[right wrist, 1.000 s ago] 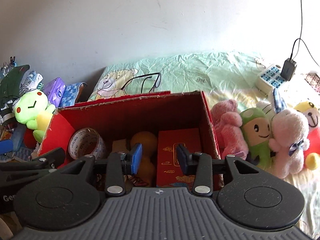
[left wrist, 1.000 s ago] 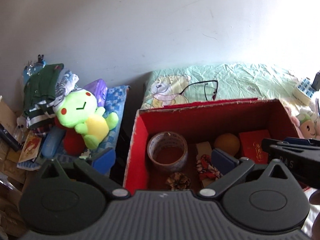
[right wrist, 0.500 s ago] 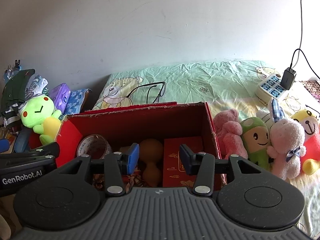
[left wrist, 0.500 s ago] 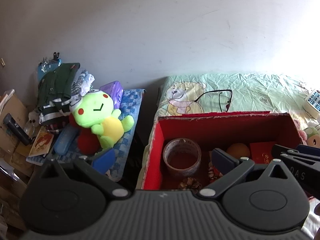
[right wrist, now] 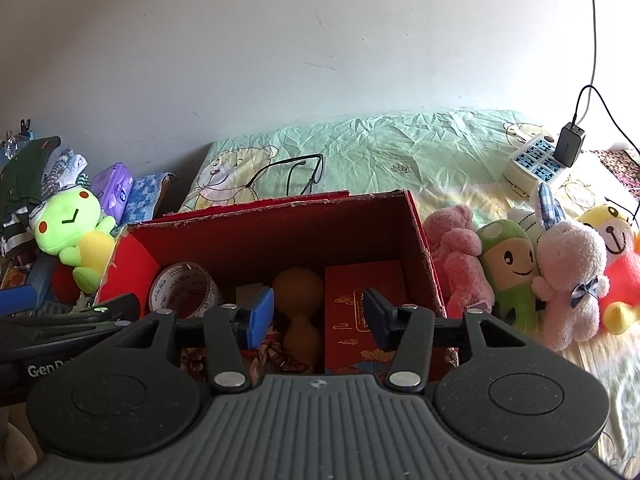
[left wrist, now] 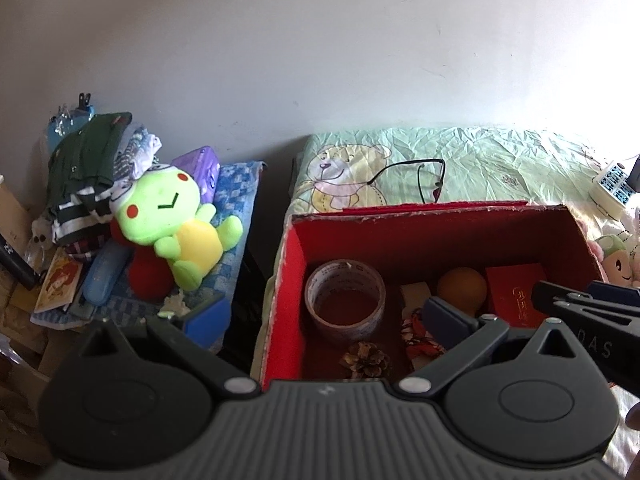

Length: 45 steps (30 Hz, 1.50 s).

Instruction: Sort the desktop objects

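Observation:
A red cardboard box [left wrist: 440,210] [right wrist: 280,208] stands open on the green bear-print sheet. Inside lie a tape roll [left wrist: 344,296] [right wrist: 184,284], a pine cone [left wrist: 366,364], an orange gourd [right wrist: 298,300], a red gift packet [right wrist: 360,300] and a red-and-white knot charm [left wrist: 416,328]. My left gripper [left wrist: 326,316] hovers over the box's left half, open wide and holding nothing. Over the box's right half my right gripper [right wrist: 316,316] has its jaws opening, with nothing pressed between them; the gourd sits in the box beyond the gap. Black glasses [right wrist: 296,176] rest behind the box.
Several plush toys [right wrist: 516,276] crowd the box's right side, and a white power strip [right wrist: 536,160] with a charger lies behind them. Left of the box, across a dark gap, a green frog plush [left wrist: 172,224] lies on a blue checked cloth among clothes and books.
The right gripper's jaws have spread wider. In the left wrist view the box has slid right and the frog plush has come more into view.

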Each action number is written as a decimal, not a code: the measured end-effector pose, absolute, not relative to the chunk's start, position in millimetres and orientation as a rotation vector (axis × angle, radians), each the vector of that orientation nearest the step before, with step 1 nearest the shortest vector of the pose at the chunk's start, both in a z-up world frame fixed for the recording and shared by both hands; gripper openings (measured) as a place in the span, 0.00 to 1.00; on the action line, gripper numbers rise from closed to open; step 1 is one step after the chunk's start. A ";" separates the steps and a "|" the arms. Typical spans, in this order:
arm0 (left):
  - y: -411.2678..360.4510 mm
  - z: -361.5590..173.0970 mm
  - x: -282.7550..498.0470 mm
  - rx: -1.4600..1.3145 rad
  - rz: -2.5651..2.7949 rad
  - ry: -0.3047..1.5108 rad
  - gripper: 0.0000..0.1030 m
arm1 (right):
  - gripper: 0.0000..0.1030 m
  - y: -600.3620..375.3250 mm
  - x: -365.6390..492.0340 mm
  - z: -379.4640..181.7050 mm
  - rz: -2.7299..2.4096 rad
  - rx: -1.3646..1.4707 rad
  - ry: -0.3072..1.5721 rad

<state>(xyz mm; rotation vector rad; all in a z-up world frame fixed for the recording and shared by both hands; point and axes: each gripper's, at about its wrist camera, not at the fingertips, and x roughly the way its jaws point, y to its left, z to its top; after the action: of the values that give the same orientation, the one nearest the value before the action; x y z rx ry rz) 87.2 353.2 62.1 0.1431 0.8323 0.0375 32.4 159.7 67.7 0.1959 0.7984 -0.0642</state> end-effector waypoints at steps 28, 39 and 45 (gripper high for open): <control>346.5 45.6 88.5 0.132 0.000 0.956 1.00 | 0.75 147.6 13.2 73.3 -0.127 0.178 0.821; 341.4 45.0 81.9 0.136 0.043 0.979 1.00 | 0.75 143.1 10.2 77.0 -0.115 0.146 0.832; 342.0 45.0 77.5 0.146 0.065 0.984 1.00 | 0.75 147.0 11.8 74.9 -0.102 0.120 0.861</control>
<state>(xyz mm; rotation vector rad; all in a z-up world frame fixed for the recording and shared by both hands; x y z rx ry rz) 77.5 342.0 45.0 0.1461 0.9836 0.0655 11.8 147.0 74.9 0.1202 0.8611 -0.1018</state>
